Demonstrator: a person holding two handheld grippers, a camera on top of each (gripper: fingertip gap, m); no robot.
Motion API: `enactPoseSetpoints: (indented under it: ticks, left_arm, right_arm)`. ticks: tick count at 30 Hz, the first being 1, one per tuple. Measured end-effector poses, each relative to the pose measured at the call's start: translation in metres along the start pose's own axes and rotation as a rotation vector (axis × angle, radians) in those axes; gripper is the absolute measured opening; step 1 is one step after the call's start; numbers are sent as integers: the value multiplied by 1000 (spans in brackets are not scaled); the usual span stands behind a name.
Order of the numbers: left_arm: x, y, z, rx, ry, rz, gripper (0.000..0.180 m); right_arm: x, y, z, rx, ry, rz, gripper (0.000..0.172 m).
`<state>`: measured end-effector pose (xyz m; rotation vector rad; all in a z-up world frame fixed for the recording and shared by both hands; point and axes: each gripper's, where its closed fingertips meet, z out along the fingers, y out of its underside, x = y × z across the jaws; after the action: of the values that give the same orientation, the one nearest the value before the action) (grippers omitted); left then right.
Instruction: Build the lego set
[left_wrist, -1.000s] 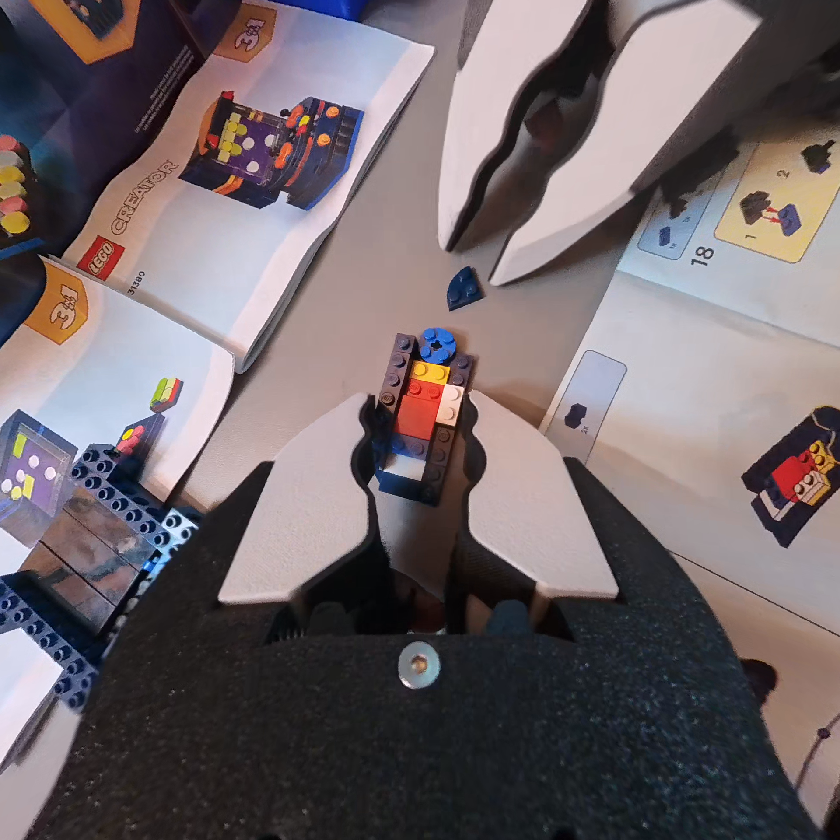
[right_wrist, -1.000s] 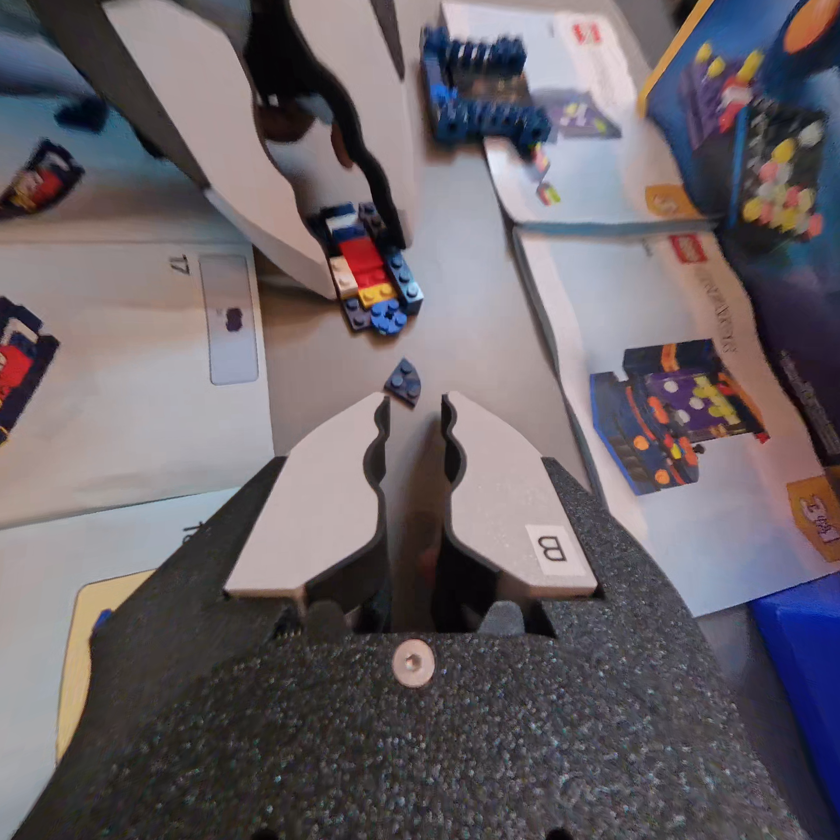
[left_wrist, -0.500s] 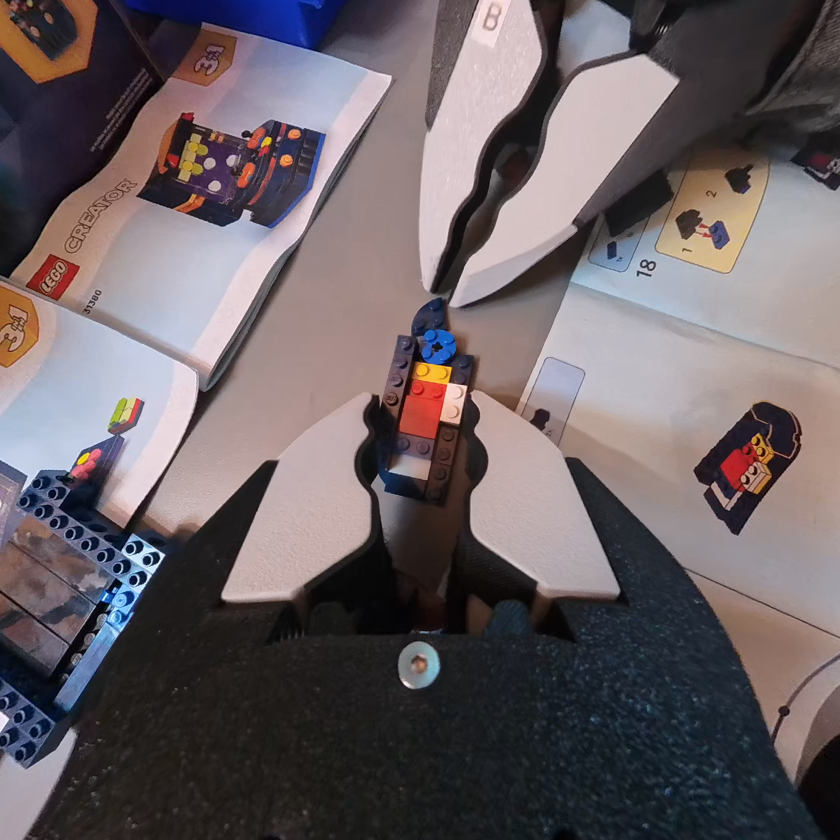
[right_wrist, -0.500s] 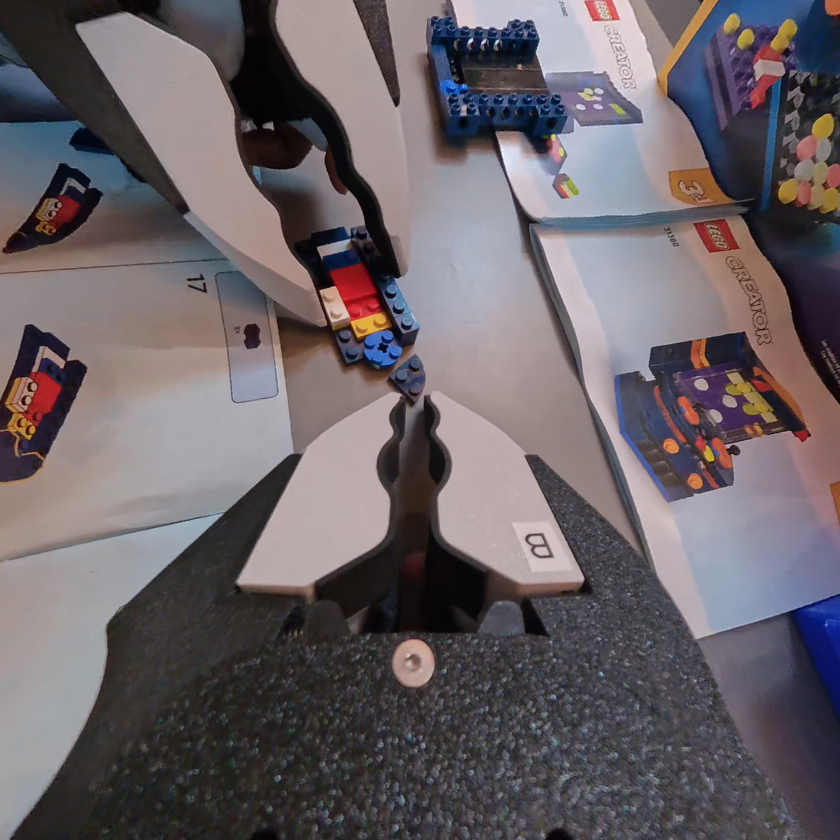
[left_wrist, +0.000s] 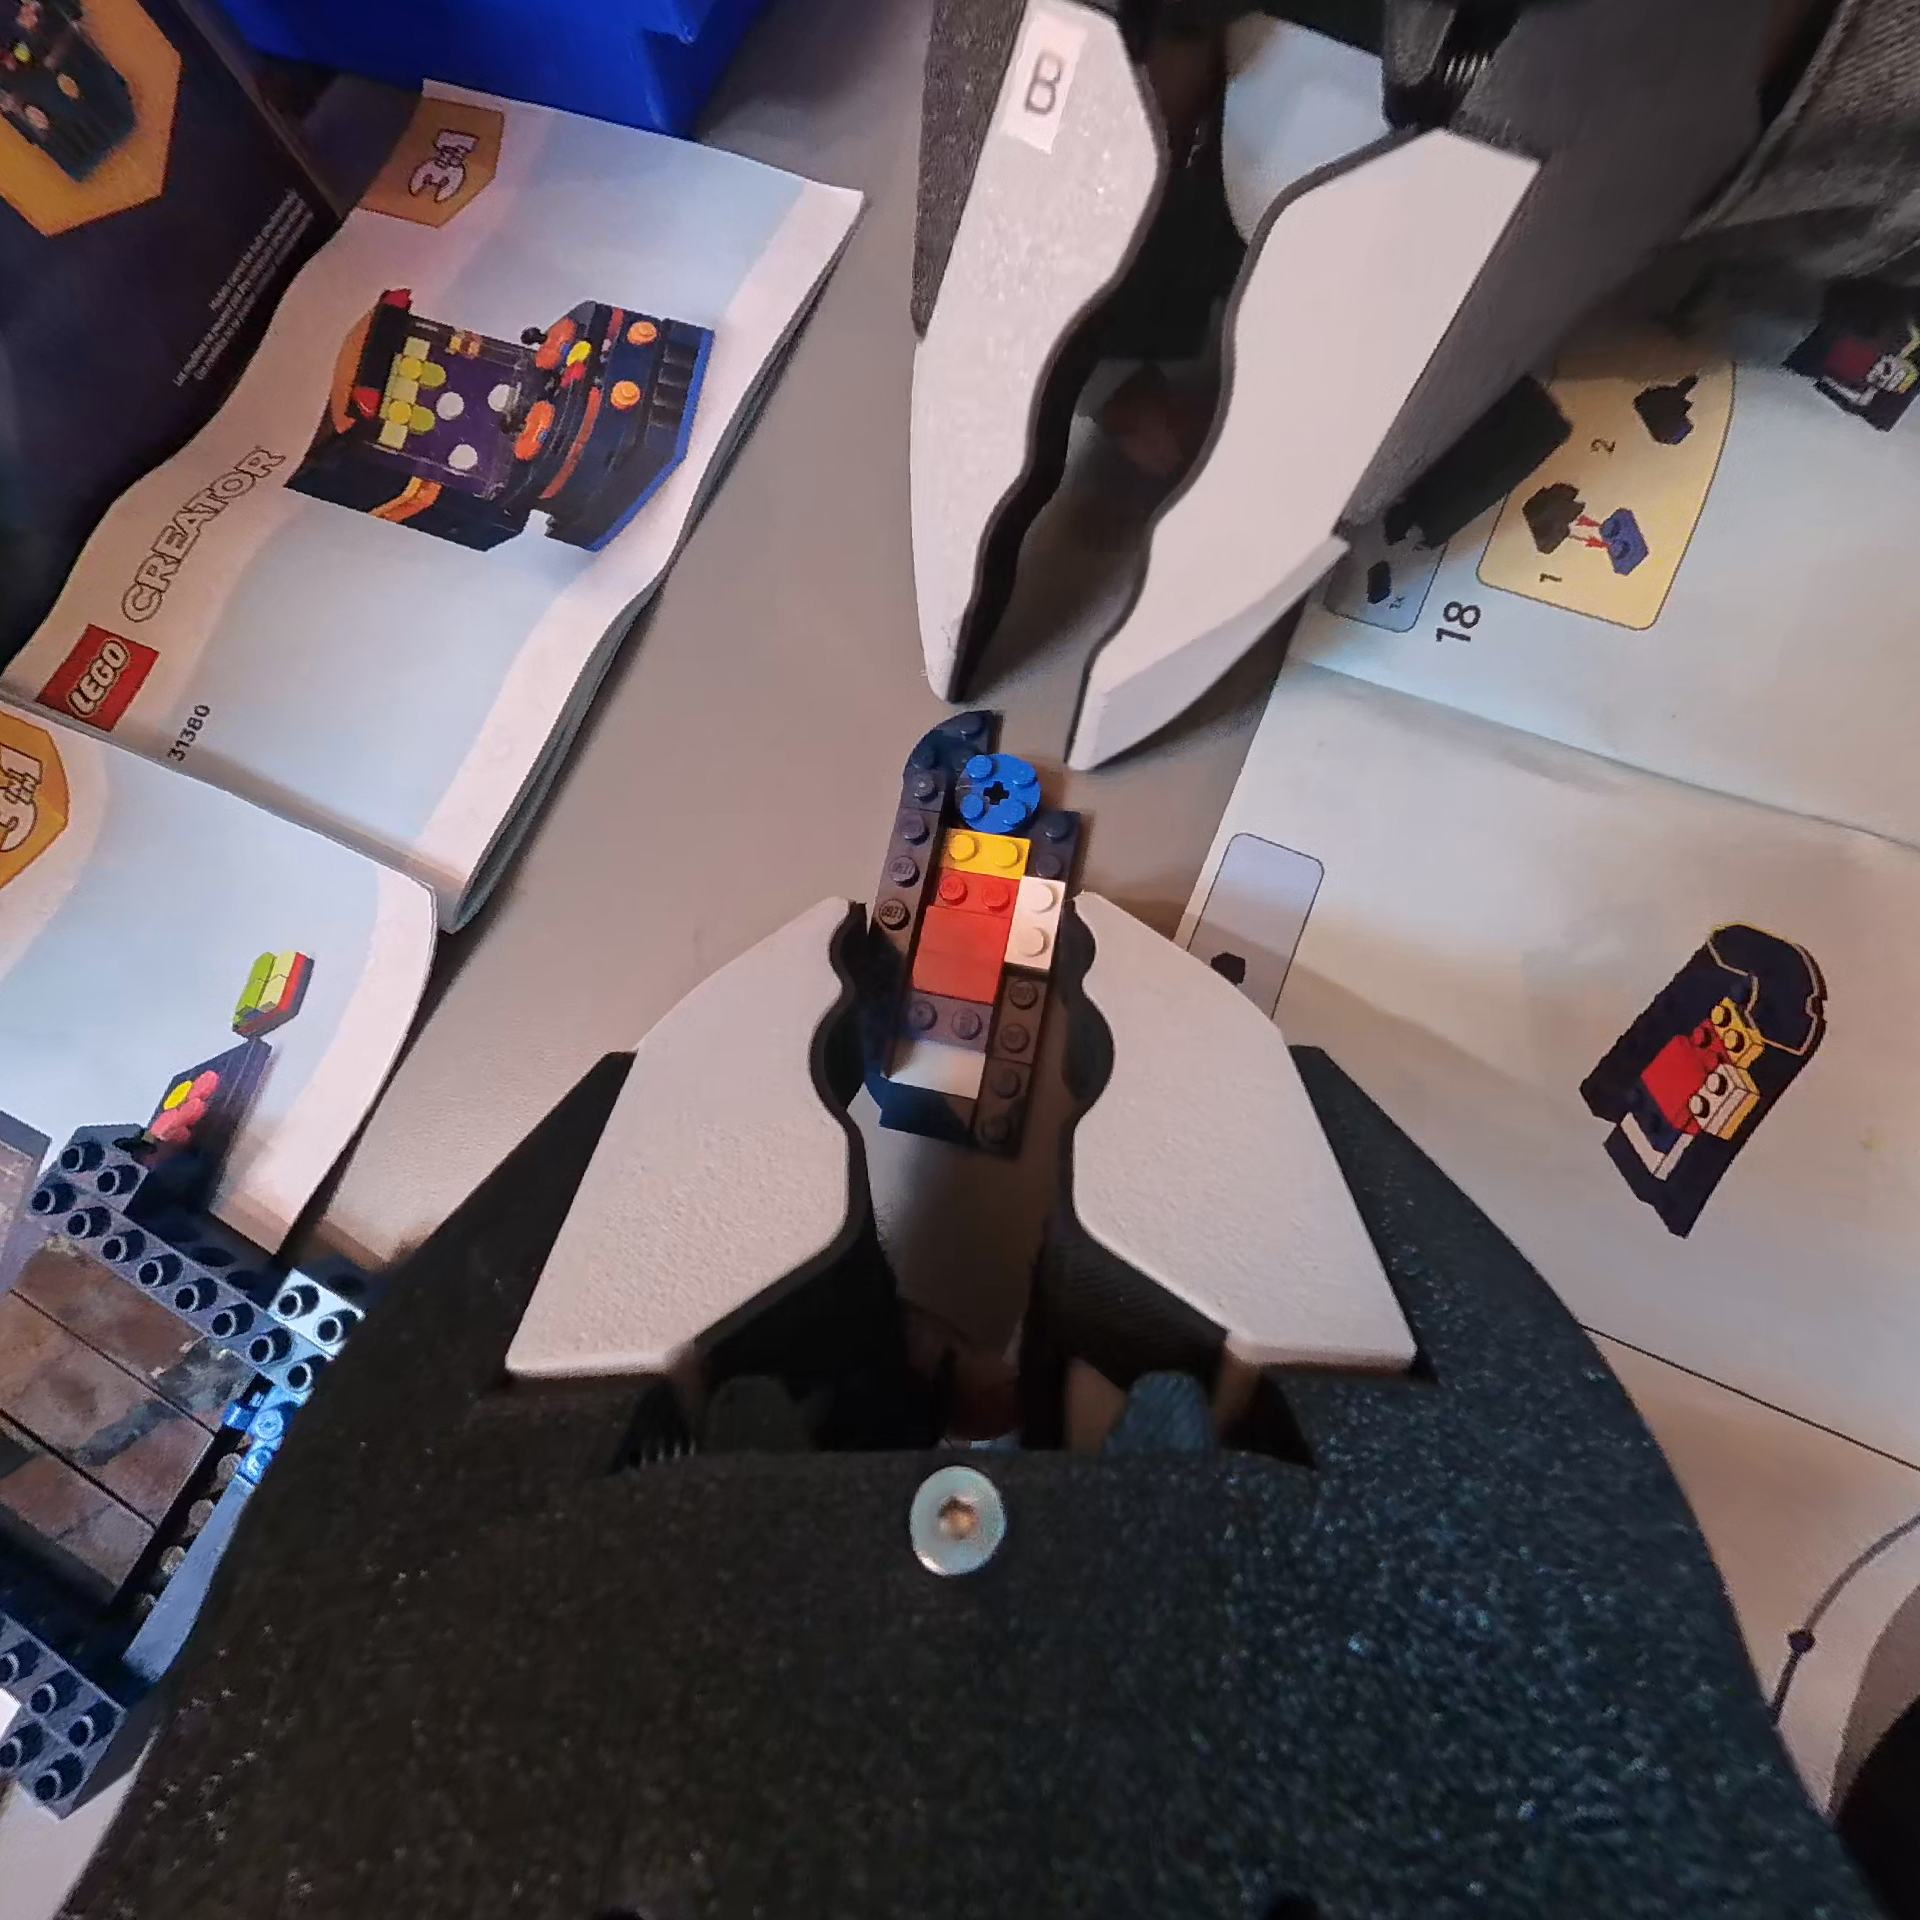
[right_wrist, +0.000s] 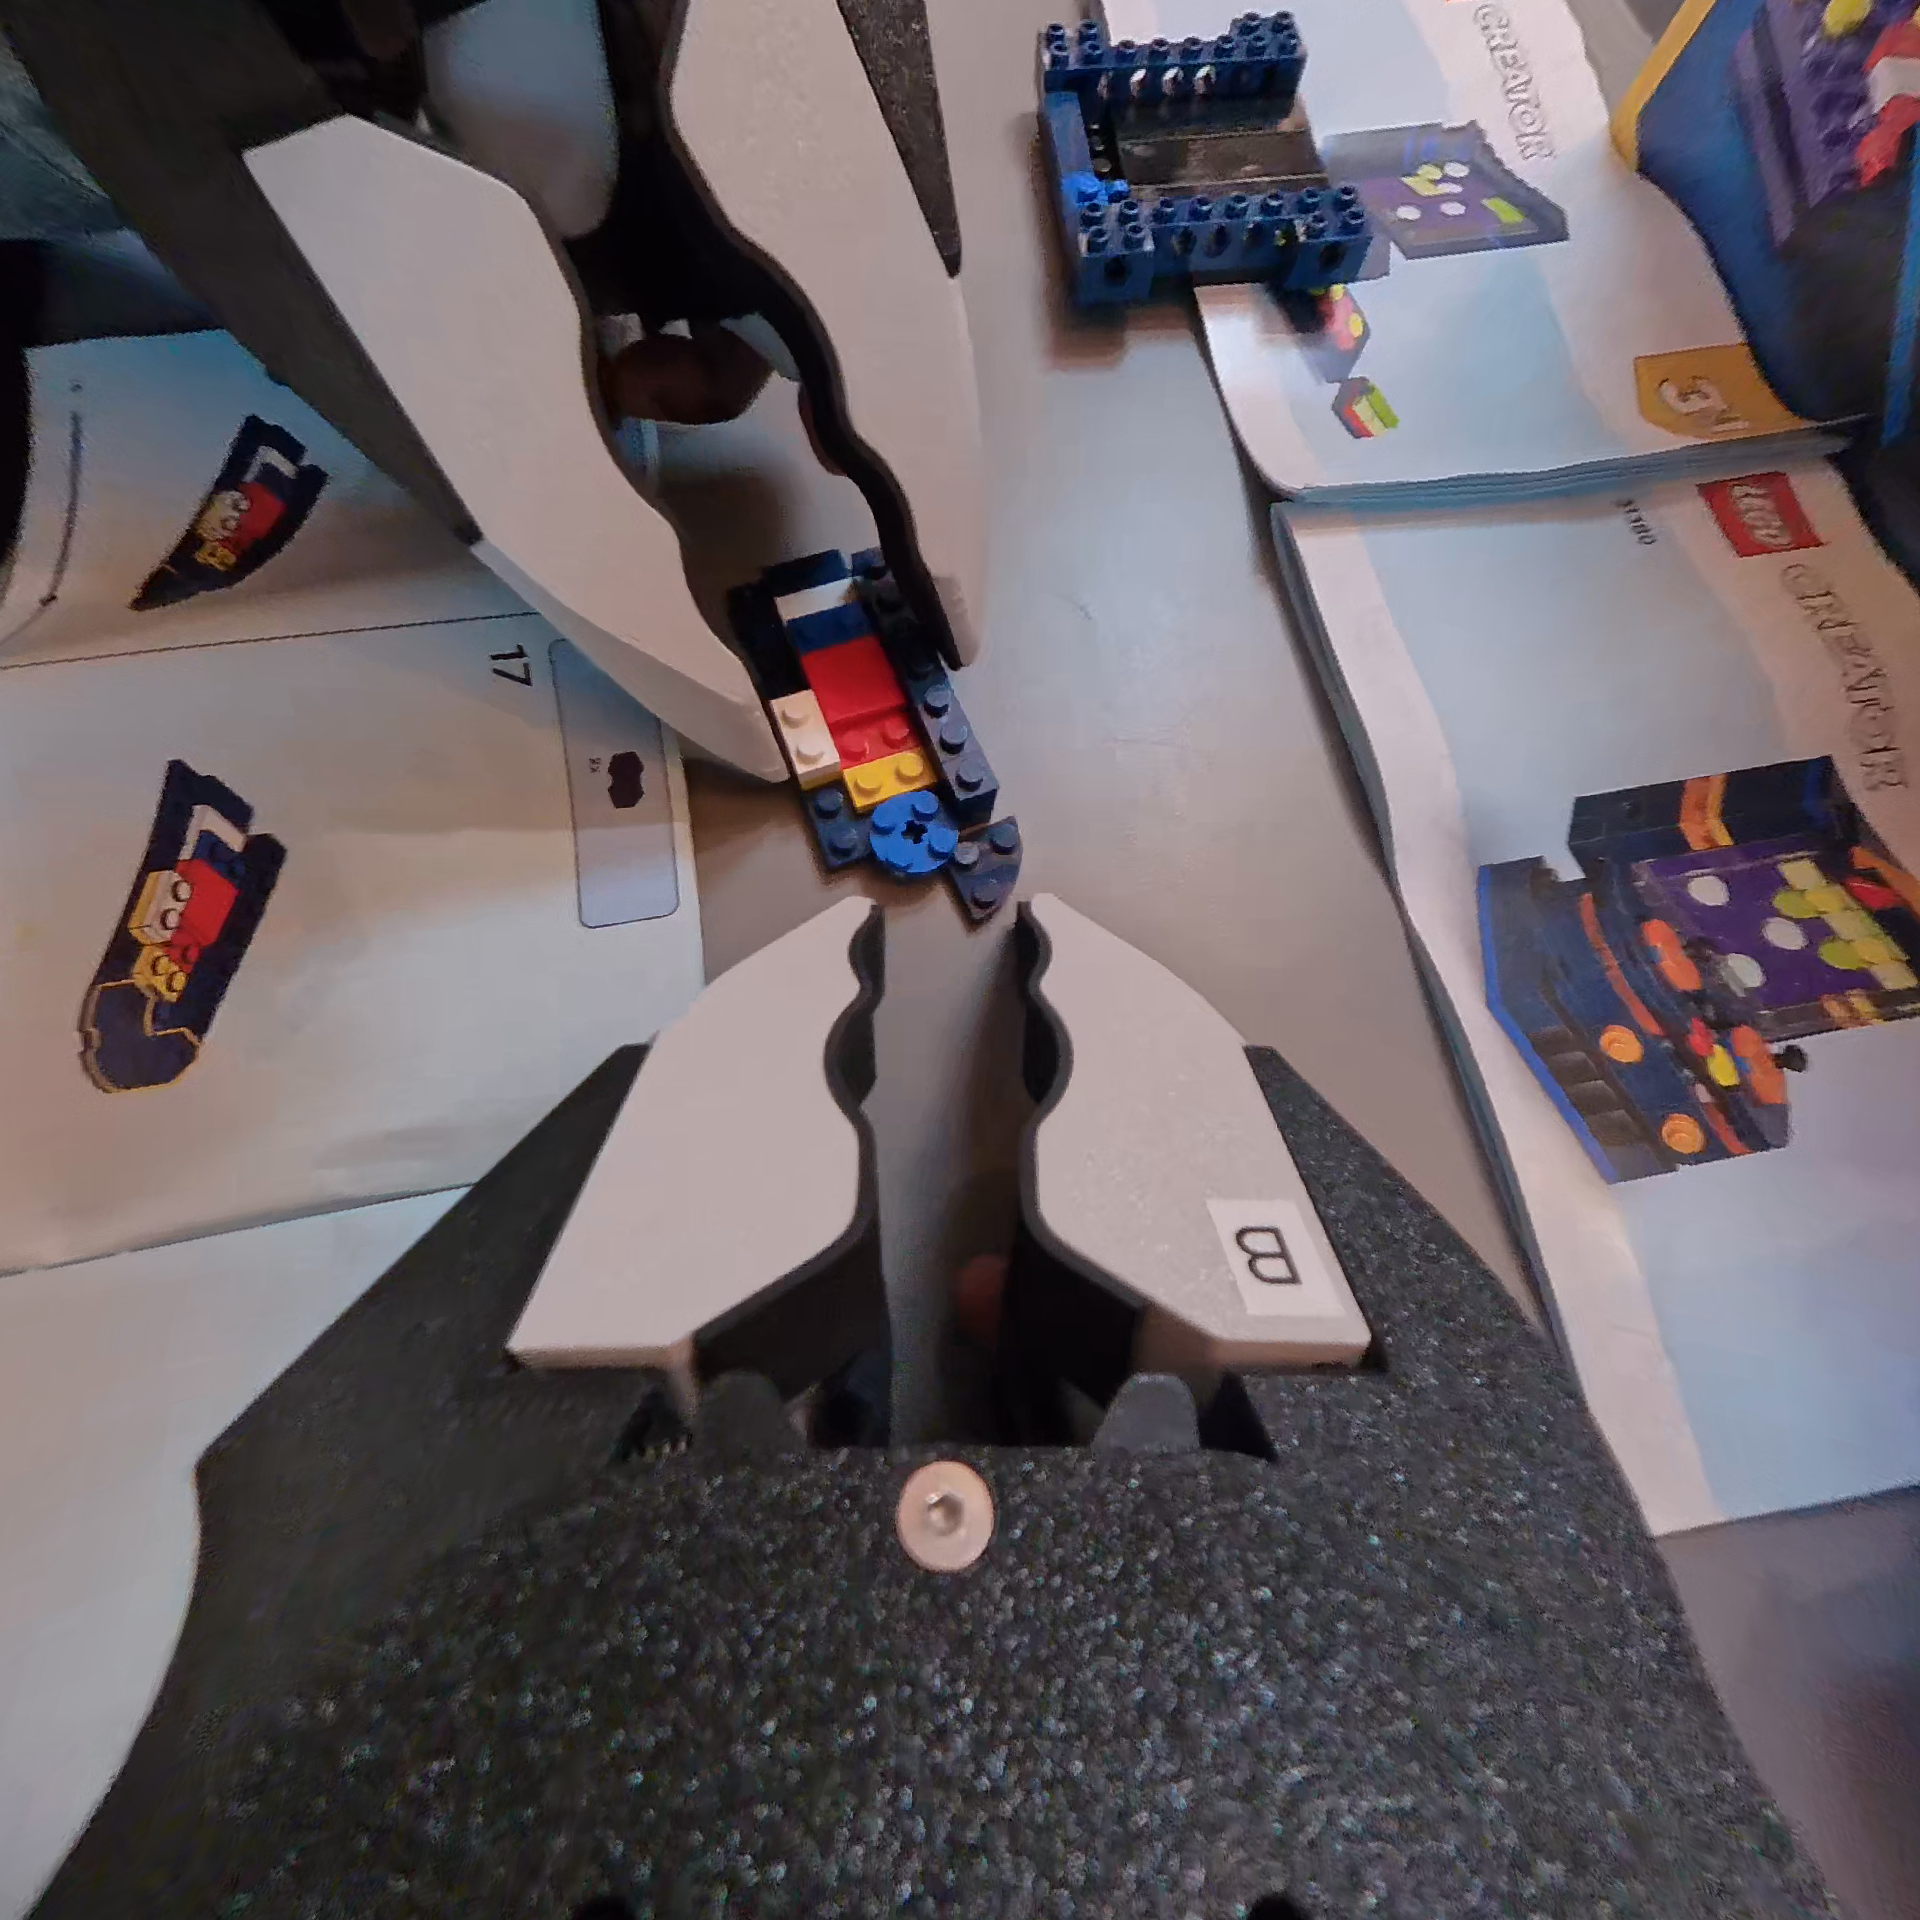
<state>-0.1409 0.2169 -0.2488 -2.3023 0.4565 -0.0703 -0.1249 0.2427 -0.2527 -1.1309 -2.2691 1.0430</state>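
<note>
On the grey tabletop (left_wrist: 727, 727), the left gripper (left_wrist: 961, 920) is clamped on a small brick build (left_wrist: 971, 935), its long axis running along the fingers, its blue round end toward the right gripper (right_wrist: 948, 914), whose jaws stand apart, bare, beside a loose dark-blue quarter-round plate (right_wrist: 992, 868).

Bare grey table (right_wrist: 1122, 644) runs between booklets (right_wrist: 1621, 790) (brick assembly (right_wrist: 883, 727) blocks the middle).
</note>
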Motion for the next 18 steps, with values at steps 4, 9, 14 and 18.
enactPoseSetpoints:
  ticks: [4, 9, 14, 18]
  left_arm:
    - [0, -1, 1, -5, -4, -2, 35]
    - [1, -2, 0, 2, 7, -1, 34]
    - [0, -8, -5, 39, 10, -11, 34]
    - [1, -1, 0, 2, 8, 4, 34]
  right_arm:
    - [-3, 0, 0, 3, -38, 13, 26]
    - [-5, -1, 0, 5, -56, 13, 30]
    - [-6, -1, 0, 6, -68, 16, 31]
    - [-6, -1, 0, 5, -68, 12, 31]
